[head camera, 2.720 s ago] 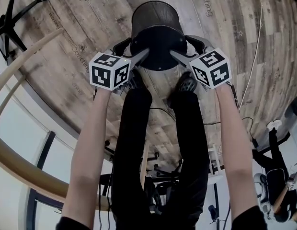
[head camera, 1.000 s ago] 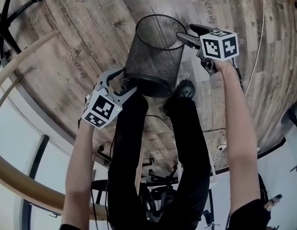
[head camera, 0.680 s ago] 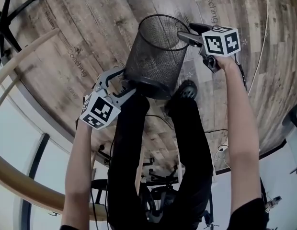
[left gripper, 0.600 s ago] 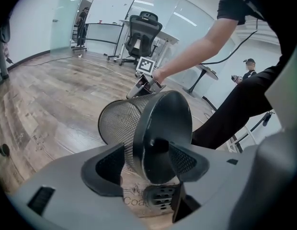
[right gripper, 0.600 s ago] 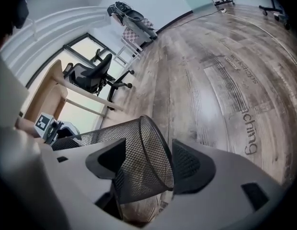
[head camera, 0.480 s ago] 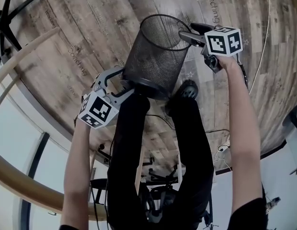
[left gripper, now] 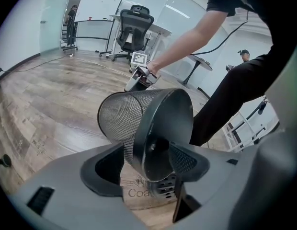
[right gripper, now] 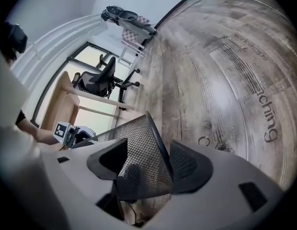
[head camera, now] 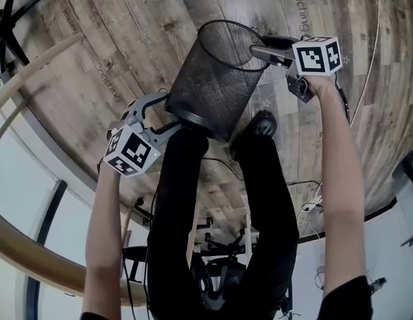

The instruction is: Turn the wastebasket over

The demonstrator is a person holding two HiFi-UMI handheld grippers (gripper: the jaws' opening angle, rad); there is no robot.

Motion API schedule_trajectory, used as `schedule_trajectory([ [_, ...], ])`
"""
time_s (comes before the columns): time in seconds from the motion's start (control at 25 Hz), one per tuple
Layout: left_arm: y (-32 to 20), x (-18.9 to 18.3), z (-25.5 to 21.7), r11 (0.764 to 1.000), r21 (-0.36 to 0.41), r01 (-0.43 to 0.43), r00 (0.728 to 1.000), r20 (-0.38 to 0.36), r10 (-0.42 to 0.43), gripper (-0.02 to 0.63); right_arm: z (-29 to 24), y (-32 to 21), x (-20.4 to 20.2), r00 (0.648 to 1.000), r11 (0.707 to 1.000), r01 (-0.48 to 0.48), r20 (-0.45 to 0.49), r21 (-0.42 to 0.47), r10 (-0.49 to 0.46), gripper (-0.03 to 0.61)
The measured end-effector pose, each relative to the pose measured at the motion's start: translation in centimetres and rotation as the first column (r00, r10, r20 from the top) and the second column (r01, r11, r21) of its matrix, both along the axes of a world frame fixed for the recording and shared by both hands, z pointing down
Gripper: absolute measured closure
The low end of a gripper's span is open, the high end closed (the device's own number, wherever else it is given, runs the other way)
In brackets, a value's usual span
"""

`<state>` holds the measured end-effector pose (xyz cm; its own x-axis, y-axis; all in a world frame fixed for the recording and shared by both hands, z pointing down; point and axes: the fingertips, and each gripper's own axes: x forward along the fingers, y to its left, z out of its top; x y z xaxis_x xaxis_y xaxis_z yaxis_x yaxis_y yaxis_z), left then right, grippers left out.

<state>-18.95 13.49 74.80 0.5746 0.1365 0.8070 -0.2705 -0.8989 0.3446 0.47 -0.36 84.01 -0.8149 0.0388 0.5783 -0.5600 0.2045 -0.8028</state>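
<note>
While aloft, wastebasket (head camera: 216, 79) nr legs (head camera: 186, 179) & shoe (head camera: 260, 123), wood flr (head camera: 146, 25) below.

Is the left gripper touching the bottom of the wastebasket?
Touching. The left gripper view shows the left gripper with jaws pressed against both sides of the wastebasket base.

A black high-backed office chair on castors (left gripper: 134, 30) stands on the weathered grey-brown plank floor (left gripper: 52, 95); just behind the chair runs a long white counter (left gripper: 162, 28); behind that rise pale glass partition walls (left gripper: 98, 6); well to the chair's left a person in dark clothes (left gripper: 72, 16) stands by the glass; a thin cable (left gripper: 33, 64) lies on the floor left of the chair; right of the chair stands a round-topped dark pedestal stand (left gripper: 199, 63); farther right, a person in a dark cap (left gripper: 243, 55).
</note>
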Motion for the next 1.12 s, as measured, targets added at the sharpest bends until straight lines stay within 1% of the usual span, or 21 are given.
schedule_trajectory([
  [0.08, 0.1, -0.1, 0.1, 1.000, 0.001, -0.016, 1.000, 0.009, 0.016, 0.305, -0.1, 0.4, 0.2, 1.000, 1.000, 0.023, 0.015, -0.004, -0.023, 0.300],
  [0.32, 0.9, -0.6, 0.8, 0.998, 0.009, -0.070, 0.996, 0.050, 0.069, 0.305, -0.6, 1.6, 1.2, 0.995, 0.995, 0.095, 0.042, -0.007, -0.094, 0.397],
  [0.44, 1.3, -0.9, 1.4, 0.995, 0.016, -0.097, 0.992, 0.079, 0.095, 0.307, -1.1, 2.1, 1.6, 0.990, 0.992, 0.123, 0.068, -0.014, -0.122, 0.431],
  [0.56, 2.0, -1.3, 2.1, 0.993, 0.018, -0.119, 0.987, 0.115, 0.116, 0.307, -1.6, 2.6, 1.7, 0.986, 0.990, 0.138, 0.098, -0.023, -0.136, 0.471],
  [0.68, 2.6, -1.8, 3.1, 0.993, 0.019, -0.115, 0.982, 0.152, 0.111, 0.313, -2.4, 2.9, 1.7, 0.981, 0.989, 0.144, 0.130, -0.017, -0.141, 0.505],
  [0.8, 3.1, -2.0, 4.4, 0.993, 0.020, -0.120, 0.977, 0.180, 0.114, 0.318, -3.3, 3.3, 1.7, 0.972, 0.982, 0.187, 0.143, 0.002, -0.185, 0.517],
  [0.92, 3.4, -1.9, 5.6, 0.993, 0.018, -0.118, 0.977, 0.183, 0.113, 0.330, -4.2, 3.7, 2.0, 0.964, 0.976, 0.217, 0.159, 0.004, -0.215, 0.525],
  [1.12, 3.3, -1.4, 6.9, 0.992, 0.067, -0.107, 0.975, 0.203, 0.092, 0.333, -6.1, 3.4, 2.2, 0.951, 0.967, 0.248, 0.173, 0.062, -0.255, 0.526],
])
